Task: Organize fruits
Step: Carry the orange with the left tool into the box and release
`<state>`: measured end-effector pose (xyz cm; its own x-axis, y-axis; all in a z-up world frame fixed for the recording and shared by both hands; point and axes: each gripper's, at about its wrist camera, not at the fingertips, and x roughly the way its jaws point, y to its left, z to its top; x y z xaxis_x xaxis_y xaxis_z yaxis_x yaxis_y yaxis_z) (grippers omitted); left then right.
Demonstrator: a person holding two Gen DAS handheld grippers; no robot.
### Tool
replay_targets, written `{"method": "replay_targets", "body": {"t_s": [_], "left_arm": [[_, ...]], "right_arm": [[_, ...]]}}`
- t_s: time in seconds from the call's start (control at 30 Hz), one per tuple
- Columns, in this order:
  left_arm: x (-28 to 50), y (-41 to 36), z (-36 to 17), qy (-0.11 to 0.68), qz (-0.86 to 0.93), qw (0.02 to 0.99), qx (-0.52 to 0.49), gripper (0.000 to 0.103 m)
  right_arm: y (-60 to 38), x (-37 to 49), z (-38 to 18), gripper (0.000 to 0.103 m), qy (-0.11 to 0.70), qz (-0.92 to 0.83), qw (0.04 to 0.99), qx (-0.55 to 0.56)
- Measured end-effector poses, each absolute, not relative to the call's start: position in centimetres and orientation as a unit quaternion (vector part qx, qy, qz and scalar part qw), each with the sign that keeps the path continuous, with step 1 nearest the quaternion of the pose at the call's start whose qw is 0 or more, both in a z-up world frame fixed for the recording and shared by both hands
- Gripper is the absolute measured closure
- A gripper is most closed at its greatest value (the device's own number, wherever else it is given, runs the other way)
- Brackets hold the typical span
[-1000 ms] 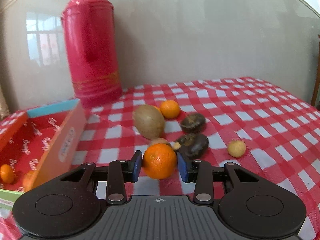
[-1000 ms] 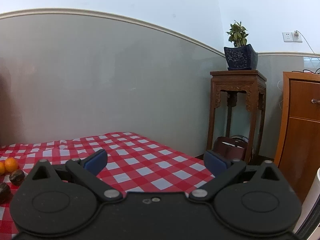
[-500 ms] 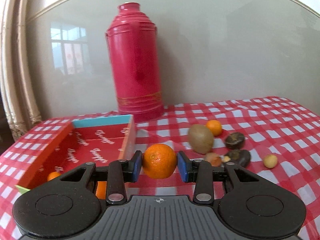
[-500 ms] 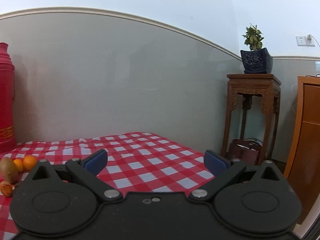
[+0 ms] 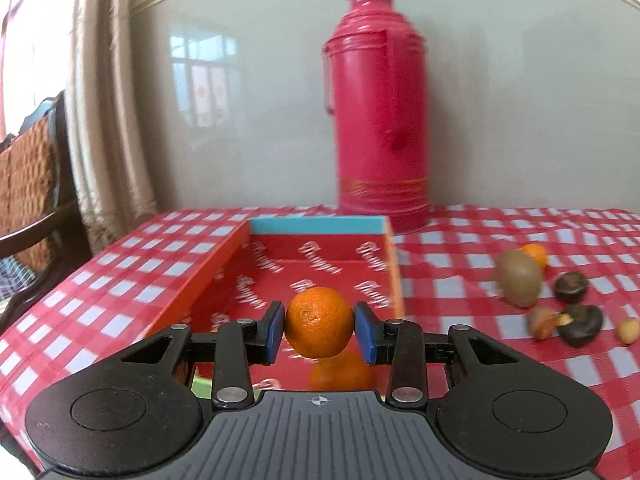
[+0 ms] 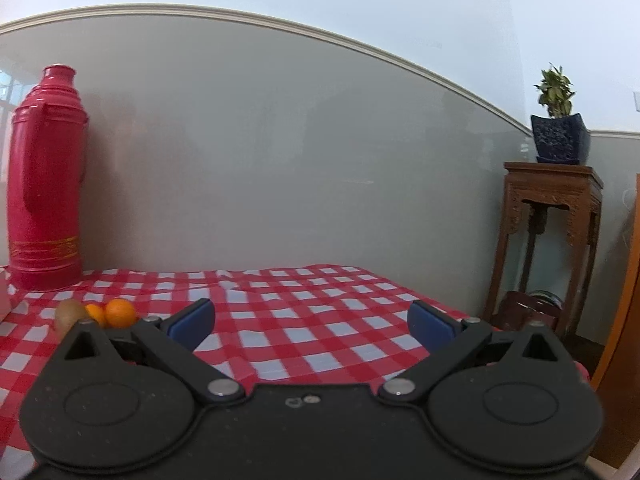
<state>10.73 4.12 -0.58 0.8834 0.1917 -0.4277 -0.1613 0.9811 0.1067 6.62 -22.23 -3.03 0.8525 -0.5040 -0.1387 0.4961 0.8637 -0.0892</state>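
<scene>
My left gripper (image 5: 319,334) is shut on an orange mandarin (image 5: 319,321) and holds it above the near end of a red open box (image 5: 224,270). Another mandarin (image 5: 340,374) lies in the box below it. On the checked cloth to the right lie a kiwi (image 5: 519,283), a small mandarin (image 5: 535,254), dark brown fruits (image 5: 579,324) and a small yellow fruit (image 5: 627,330). My right gripper (image 6: 311,322) is open and empty above the cloth; the kiwi (image 6: 68,314) and two mandarins (image 6: 119,313) sit to its left.
A tall red thermos (image 5: 380,120) stands behind the box against the wall, also in the right wrist view (image 6: 44,180). A chair (image 5: 32,184) stands off the table's left edge. A wooden stand (image 6: 550,236) with a potted plant (image 6: 558,120) is at the right.
My left gripper has carried the mandarin left, from over the fruit pile to above the red box. The right gripper has turned left, bringing the thermos and fruits into view.
</scene>
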Motion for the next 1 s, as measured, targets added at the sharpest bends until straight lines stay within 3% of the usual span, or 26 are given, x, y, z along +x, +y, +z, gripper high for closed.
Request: {"method": "replay_targets", "body": {"t_s": [0.9,0.97,1.0], "left_arm": [[12.2,6.2,-2.5,0.252,0.146,0.956,0.028,0.064],[12.1,6.3,-2.5,0.251,0.146,0.956,0.026,0.062],[12.0,6.4,-2.5,0.25,0.145,0.957,0.022,0.055]], "right_arm": [[-21.8,6.8,-3.0,0.006,0.083,-0.248,0.965,-0.029],[-21.9,6.8,-3.0,0.006,0.083,-0.25,0.964,-0.026],[-21.9,6.8,-3.0,0.006,0.083,-0.251,0.964,-0.025]]}}
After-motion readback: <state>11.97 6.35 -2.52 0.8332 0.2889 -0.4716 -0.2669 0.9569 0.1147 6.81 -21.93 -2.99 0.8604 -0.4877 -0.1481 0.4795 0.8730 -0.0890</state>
